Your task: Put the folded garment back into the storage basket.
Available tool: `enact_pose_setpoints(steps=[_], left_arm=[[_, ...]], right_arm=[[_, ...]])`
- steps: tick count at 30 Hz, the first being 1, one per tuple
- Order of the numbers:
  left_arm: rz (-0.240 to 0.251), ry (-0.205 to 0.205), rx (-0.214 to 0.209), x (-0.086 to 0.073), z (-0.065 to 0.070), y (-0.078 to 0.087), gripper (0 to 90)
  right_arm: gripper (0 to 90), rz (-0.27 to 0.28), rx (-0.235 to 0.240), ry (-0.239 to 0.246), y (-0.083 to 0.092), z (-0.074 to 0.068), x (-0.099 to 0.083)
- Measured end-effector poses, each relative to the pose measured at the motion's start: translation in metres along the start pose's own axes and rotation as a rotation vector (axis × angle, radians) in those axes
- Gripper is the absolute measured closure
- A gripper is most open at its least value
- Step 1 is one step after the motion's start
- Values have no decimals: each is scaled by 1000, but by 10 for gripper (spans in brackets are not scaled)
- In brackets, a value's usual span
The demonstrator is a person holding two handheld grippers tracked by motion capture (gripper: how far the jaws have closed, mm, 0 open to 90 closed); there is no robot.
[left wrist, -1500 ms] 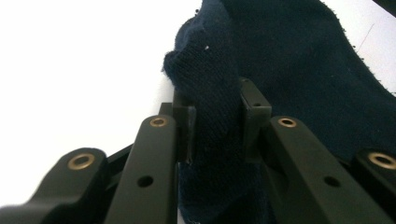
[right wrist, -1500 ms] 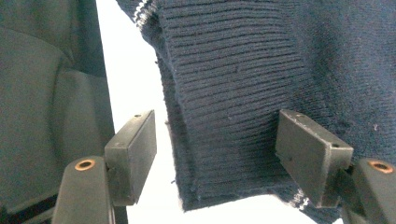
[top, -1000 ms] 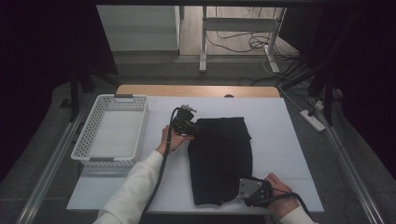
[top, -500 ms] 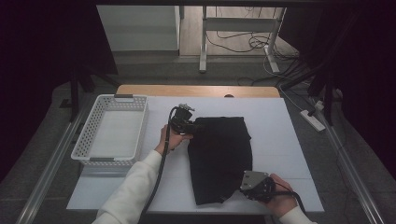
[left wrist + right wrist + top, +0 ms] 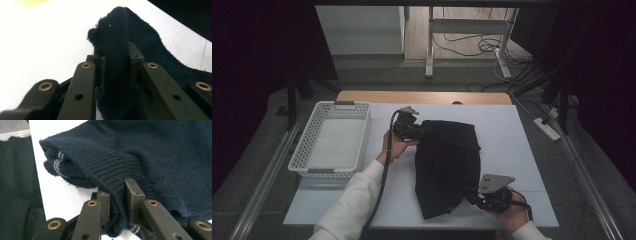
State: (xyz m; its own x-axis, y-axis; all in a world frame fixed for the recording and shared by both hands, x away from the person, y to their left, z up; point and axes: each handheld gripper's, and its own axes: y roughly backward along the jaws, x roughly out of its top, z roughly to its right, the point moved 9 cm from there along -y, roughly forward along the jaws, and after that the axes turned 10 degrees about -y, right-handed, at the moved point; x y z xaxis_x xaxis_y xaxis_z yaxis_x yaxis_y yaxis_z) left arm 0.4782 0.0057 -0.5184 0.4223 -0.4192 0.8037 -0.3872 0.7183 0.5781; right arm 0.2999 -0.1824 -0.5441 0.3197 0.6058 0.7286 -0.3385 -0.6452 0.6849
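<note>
A dark navy knitted garment (image 5: pixel 447 165) lies folded on the white table (image 5: pixel 522 135). My left gripper (image 5: pixel 419 132) is at its far left corner, shut on a fold of the cloth (image 5: pixel 112 30), which stands pinched between the pads of the left gripper (image 5: pixel 116 57). At the near right corner, my right gripper (image 5: pixel 472 200) has just been closing. In its own view the right gripper (image 5: pixel 117 192) is shut on the ribbed hem (image 5: pixel 110 167), which bulges above the jaws.
A white plastic basket (image 5: pixel 362 135) stands at the table's left. A wooden strip (image 5: pixel 422 96) runs along the far edge. Beyond it are the floor, desk legs and cables (image 5: pixel 462 45). A power strip (image 5: pixel 546 128) lies off the right side.
The right gripper has shifted slightly at the garment's near right corner. The left hand and the far left corner have stayed in place.
</note>
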Motion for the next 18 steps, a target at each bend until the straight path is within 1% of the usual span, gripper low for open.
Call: enact_pose_setpoints(steps=[8, 13, 18], left_arm=[[19, -5, -2, 8, 2, 5, 738], [30, -13, 0, 12, 4, 9, 739], [35, -18, 3, 15, 4, 13, 740]], right_arm=[[761, 48, 7, -38, 4, 2, 7], [761, 76, 26, -67, 6, 3, 11], [762, 115, 20, -88, 9, 5, 17]])
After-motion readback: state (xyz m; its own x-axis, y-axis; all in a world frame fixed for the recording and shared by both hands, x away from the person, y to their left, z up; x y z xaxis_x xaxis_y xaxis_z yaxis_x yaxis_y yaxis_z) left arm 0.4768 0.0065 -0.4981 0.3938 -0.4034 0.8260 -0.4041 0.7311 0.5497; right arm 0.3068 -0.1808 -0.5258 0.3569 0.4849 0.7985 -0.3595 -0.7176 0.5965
